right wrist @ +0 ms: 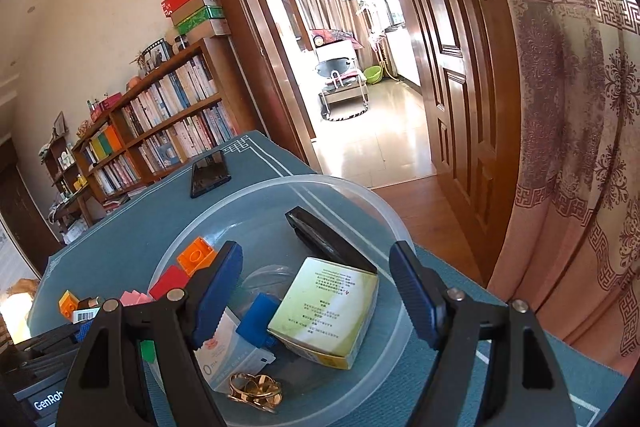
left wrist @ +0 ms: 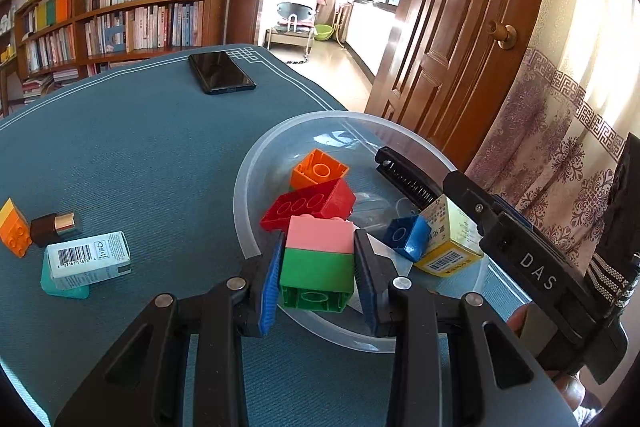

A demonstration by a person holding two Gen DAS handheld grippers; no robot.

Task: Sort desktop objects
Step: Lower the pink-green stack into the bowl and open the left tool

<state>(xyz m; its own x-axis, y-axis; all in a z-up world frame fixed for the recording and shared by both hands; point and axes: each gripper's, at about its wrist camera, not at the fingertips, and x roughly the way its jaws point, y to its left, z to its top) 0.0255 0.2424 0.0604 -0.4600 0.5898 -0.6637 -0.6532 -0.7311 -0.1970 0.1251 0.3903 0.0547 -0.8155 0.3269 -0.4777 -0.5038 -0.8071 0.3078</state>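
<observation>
I work at a big blue table (left wrist: 120, 147). On its right side, near me, sits a big clear bowl (left wrist: 256, 163). This is where I put the small things.

The bowl already holds a lot. There is a black stapler (left wrist: 404, 175) at the far right, a yellow box (left wrist: 448, 239) next to it, a red block (left wrist: 308, 205), an orange block (left wrist: 318, 171) and a blue block (left wrist: 406, 235). From my right tool's view I also see a gold clip (right wrist: 256, 393) and a pale blue box (right wrist: 228, 351) at the near edge of the bowl.

Still out on the table, far to the left, are a white box with a bar code (left wrist: 90, 259), a little brown bottle (left wrist: 54, 227) and an orange and yellow block (left wrist: 14, 227). A black phone (left wrist: 222, 73) lies at the far side.

My left gripper (left wrist: 318, 263) is clenched on a pink and green block (left wrist: 316, 263). The block hangs just over the near rim of the bowl. So I think I am in the step of bringing this block to the bowl.

My right gripper (right wrist: 316, 291) stands wide apart over the bowl. Nothing is held in it. The yellow box lies below, between the two fingers, but they do not touch it.

Next, I think I must move the block a bit farther over the bowl and let go, low down, so it does not bounce out. Then I go left for the things still on the table.
</observation>
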